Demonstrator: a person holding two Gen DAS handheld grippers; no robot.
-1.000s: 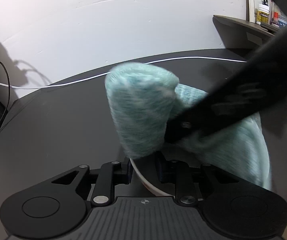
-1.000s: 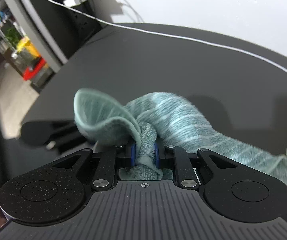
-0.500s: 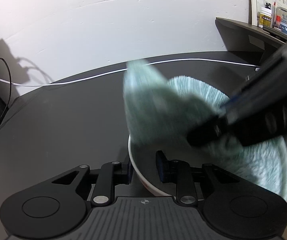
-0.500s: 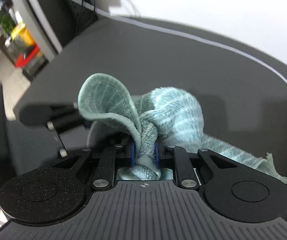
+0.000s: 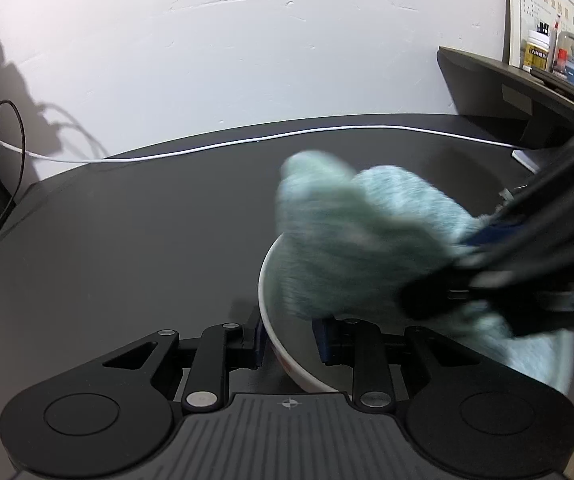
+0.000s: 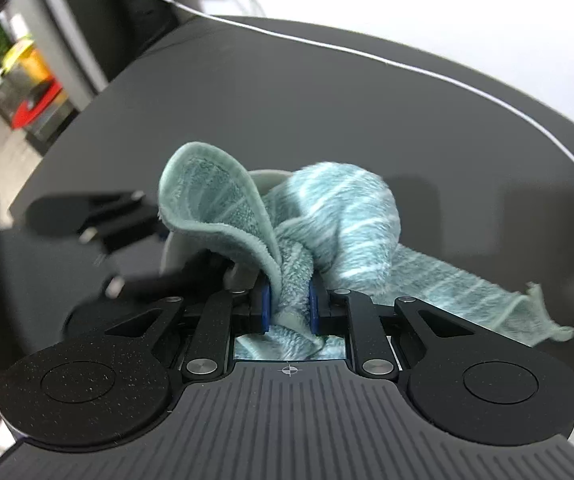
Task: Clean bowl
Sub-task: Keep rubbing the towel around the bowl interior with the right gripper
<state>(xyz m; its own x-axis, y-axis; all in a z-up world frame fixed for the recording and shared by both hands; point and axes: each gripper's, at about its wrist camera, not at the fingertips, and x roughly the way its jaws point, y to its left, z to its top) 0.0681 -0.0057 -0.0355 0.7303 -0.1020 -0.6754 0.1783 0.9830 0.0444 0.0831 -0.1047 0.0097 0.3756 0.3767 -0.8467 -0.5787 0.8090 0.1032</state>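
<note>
Your left gripper (image 5: 289, 340) pinches the near rim of the white bowl (image 5: 271, 320): one finger outside the wall, the other inside. That keeps the bowl fixed on the dark table (image 5: 127, 240), right at the tips of the left gripper and a bit to its right.

Your right gripper (image 6: 289, 304) has its jaws pressed onto a bunched fold of the teal cloth (image 6: 339, 224), w/ the rest of the cloth spilling fwd and out to its right. From the left wrist view the cloth (image 5: 351, 248) sits inside the bowl, and the right gripper (image 5: 463, 256) comes in from the right, angled down. It's blurred, so you're prob mid-wipe.

Key relation: the bowl is directly ahead of and below the right gripper, mostly hidden under the cloth, so the wiping stroke has to follow the inner wall round. The left gripper's inside finger is in that path at the near rim, so don't run the cloth into it, or the bowl may tip or slip from the pinch.

Around: a white cable (image 5: 327, 132) lies across the far side of the table, well apart from the bowl. There's a shelf w/ bottles (image 5: 539, 54) at far right, and a power strip w/ cords at far left. None of it is in the way.
</note>
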